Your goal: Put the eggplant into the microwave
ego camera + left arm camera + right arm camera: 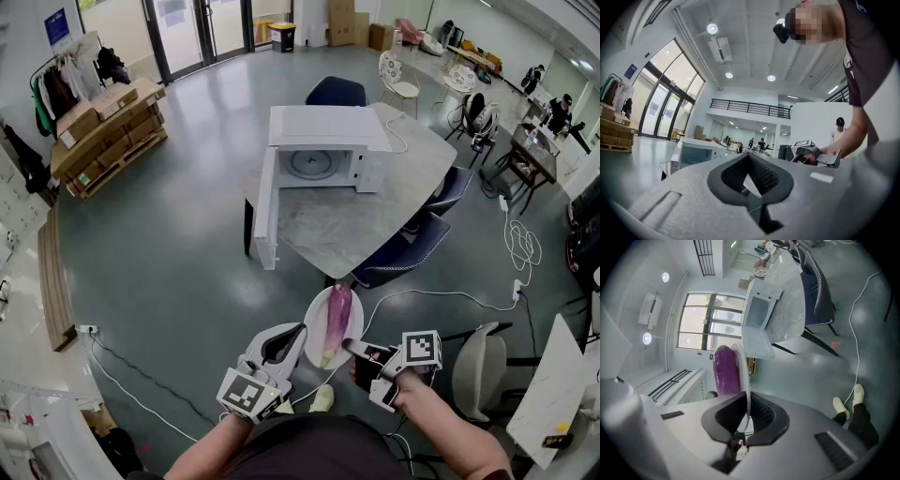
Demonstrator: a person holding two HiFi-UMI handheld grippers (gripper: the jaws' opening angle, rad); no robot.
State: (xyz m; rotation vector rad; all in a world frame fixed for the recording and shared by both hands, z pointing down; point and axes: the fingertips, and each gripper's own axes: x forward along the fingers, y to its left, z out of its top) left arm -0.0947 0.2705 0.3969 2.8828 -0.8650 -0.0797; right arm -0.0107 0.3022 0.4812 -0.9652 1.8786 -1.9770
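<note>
A purple eggplant (337,319) lies on a white plate (317,330) held in the air low in the head view, well short of the table. My right gripper (353,348) is shut on the plate's right rim; in the right gripper view the plate (746,380) runs edge-on between the pads, the eggplant (725,370) on its left face. My left gripper (298,332) hangs just left of the plate, jaws shut and empty (748,157). The white microwave (323,150) stands on the grey table (356,225) ahead, its door (266,208) swung open to the left.
Dark blue chairs (405,251) stand at the table's near right and one (336,91) behind it. White cables (441,294) trail over the floor on the right. Cardboard boxes on pallets (108,131) stand far left. A light chair (480,361) is close on my right.
</note>
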